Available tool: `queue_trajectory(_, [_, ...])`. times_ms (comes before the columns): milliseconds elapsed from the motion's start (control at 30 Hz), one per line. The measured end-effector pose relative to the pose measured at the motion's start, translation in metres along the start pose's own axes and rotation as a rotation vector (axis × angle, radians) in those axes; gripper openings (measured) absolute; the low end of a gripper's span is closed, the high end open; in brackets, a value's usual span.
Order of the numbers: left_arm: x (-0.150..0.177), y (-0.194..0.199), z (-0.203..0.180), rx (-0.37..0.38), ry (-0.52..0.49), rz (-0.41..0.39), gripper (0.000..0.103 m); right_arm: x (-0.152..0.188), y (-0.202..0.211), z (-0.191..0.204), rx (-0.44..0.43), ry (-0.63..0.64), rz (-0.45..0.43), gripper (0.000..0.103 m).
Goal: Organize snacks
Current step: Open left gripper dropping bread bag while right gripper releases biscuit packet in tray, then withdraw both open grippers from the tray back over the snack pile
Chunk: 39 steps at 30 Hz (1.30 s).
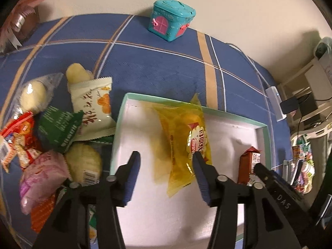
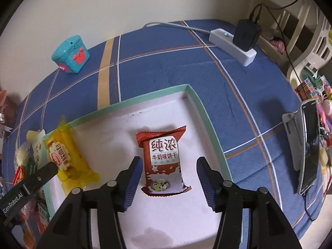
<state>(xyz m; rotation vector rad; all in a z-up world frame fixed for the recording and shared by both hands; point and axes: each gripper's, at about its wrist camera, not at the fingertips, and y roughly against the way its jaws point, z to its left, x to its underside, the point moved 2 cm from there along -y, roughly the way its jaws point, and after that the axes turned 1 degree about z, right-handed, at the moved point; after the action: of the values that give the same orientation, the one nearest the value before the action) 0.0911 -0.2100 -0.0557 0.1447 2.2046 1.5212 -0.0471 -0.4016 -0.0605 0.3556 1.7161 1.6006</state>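
Observation:
A white box with a mint-green rim (image 1: 164, 100) (image 2: 157, 94) lies on a blue plaid cloth. In it lie a yellow snack pack (image 1: 184, 139) (image 2: 68, 157) and a red-brown biscuit pack (image 2: 162, 159) (image 1: 248, 164). My left gripper (image 1: 166, 155) is open and empty above the box, its right finger over the yellow pack. My right gripper (image 2: 169, 161) is open, its fingers on either side of the biscuit pack and apart from it. A pile of loose snack packs (image 1: 54, 128) lies left of the box.
A teal toy house tin (image 1: 171, 20) (image 2: 70, 55) stands at the table's far edge. A white power strip with a black charger (image 2: 238, 41) lies at the far right. A phone on a stand (image 2: 305, 149) is at the right edge.

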Motion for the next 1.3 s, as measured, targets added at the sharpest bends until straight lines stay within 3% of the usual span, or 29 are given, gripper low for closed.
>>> queue_trajectory(67, [0.000,0.005,0.001,-0.029,-0.005,-0.009,0.062,0.000,0.003,0.002,0.003,0.010,0.001,0.063])
queue_trajectory(133, [0.000,0.010,0.003,-0.060,-0.003,-0.021,0.072,0.001,0.005,0.004,0.007,0.020,0.004,0.075])
queue_trajectory(233, [-0.001,0.015,0.006,-0.117,-0.007,-0.037,0.081,0.004,0.006,0.005,0.022,0.033,0.016,0.077])
queue_trajectory(467, [0.006,0.017,0.009,-0.315,-0.066,-0.038,0.081,0.014,0.009,0.011,0.048,0.064,0.029,0.081])
queue_trajectory(667, [0.015,0.025,0.021,-0.381,-0.057,-0.038,0.081,0.023,0.012,0.028,0.059,0.119,0.025,0.086])
queue_trajectory(733, [0.017,0.029,0.026,-0.401,-0.050,-0.047,0.082,0.027,0.012,0.035,0.065,0.145,0.025,0.096])
queue_trajectory(833, [0.019,0.035,0.035,-0.424,-0.039,-0.055,0.090,0.031,0.016,0.044,0.063,0.170,0.017,0.102])
queue_trajectory(1100, [0.021,0.061,0.075,-0.494,0.002,-0.078,0.090,0.043,0.029,0.064,0.076,0.190,0.014,0.103])
queue_trajectory(1300, [0.024,0.078,0.115,-0.544,0.039,-0.079,0.091,0.052,0.037,0.082,-0.002,0.172,0.045,0.103])
